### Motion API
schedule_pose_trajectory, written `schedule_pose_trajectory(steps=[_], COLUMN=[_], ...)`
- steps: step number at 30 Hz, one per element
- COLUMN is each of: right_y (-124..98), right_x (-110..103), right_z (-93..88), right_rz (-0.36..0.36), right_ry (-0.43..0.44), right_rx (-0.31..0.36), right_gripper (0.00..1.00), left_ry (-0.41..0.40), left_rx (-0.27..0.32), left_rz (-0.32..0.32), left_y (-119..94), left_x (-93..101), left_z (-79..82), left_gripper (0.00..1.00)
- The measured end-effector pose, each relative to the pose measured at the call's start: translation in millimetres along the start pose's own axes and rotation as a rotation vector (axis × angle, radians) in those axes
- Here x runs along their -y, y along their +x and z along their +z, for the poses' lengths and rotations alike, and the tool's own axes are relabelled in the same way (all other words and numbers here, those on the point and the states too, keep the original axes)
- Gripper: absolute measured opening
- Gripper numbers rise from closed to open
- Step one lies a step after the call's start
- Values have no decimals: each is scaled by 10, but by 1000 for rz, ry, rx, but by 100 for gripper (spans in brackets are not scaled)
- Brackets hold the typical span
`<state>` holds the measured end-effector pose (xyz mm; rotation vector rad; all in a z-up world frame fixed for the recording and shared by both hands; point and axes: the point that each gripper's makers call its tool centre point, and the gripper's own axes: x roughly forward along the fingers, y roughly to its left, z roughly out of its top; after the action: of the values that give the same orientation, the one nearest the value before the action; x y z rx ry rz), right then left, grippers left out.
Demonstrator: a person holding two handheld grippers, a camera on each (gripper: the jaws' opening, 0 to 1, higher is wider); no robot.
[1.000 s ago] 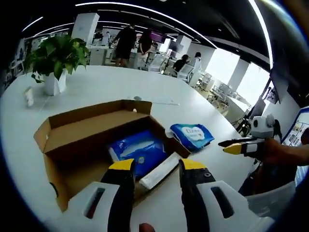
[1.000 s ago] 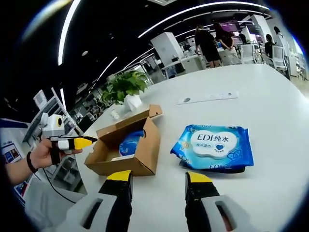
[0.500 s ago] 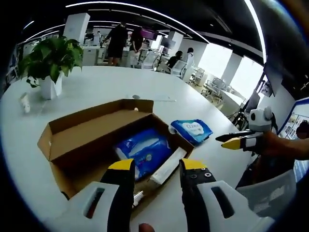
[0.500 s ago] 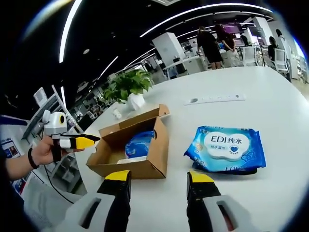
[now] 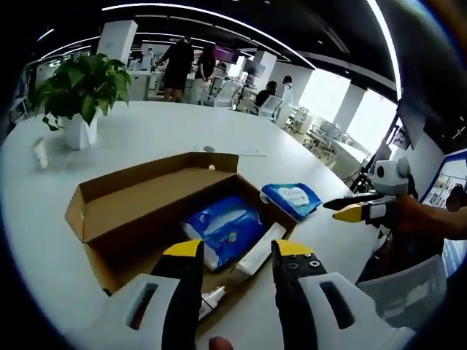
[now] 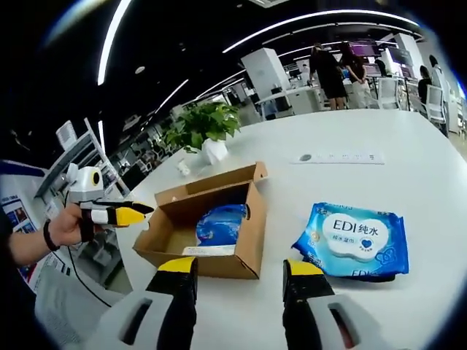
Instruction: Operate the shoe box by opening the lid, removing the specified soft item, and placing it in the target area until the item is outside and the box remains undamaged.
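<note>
Two yellow-tipped grippers hover with jaws parted and empty above a white table [image 5: 153, 131] in an open office. In the left gripper view, the left gripper [image 5: 233, 251] hangs just over the near edge of a brown shoe box [image 5: 139, 200], its lid folded back and open. Inside lies a blue soft pack [image 5: 222, 230], with a white strip [image 5: 259, 250] beside it along the right wall and a small white object [image 5: 211, 297], too small to identify, at the near corner. A second blue wipes pack [image 5: 292, 197] rests on the table just beyond the box's right corner, outside it.

The right gripper [image 6: 237, 268] hangs low over the table in the right gripper view, with the shoe box [image 6: 219, 244] ahead and to the left and the wipes pack [image 6: 357, 237], its white label facing up, lying flat to the right, clear of the box. This view shows the box's outer side wall and the blue pack [image 6: 221, 221] within. Each view catches the other gripper at its edge, held in a hand: the right gripper [image 5: 350, 211] beyond the box, the left gripper [image 6: 117, 213] beside it.

Farther off stand a potted plant [image 5: 76, 91] in a white pot, a small white bottle [image 5: 40, 152] and a flat white strip [image 6: 339, 157] on the table, with people standing among desks in the background
</note>
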<state>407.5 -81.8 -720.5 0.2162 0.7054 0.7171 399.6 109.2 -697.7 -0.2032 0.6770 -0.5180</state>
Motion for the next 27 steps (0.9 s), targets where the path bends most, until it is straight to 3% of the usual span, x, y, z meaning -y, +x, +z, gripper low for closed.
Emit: schedule_pose_trajectory(steps=[27], right_y=[510], right_x=[-259], right_z=[323], right_rz=[117], right_ry=[-205], right_rx=[-106], right_gripper=[45], left_ry=[-68], left_rx=[38], left_rz=[81], left_y=[-207], left_x=[-107], left_z=[-91], left_gripper=[39])
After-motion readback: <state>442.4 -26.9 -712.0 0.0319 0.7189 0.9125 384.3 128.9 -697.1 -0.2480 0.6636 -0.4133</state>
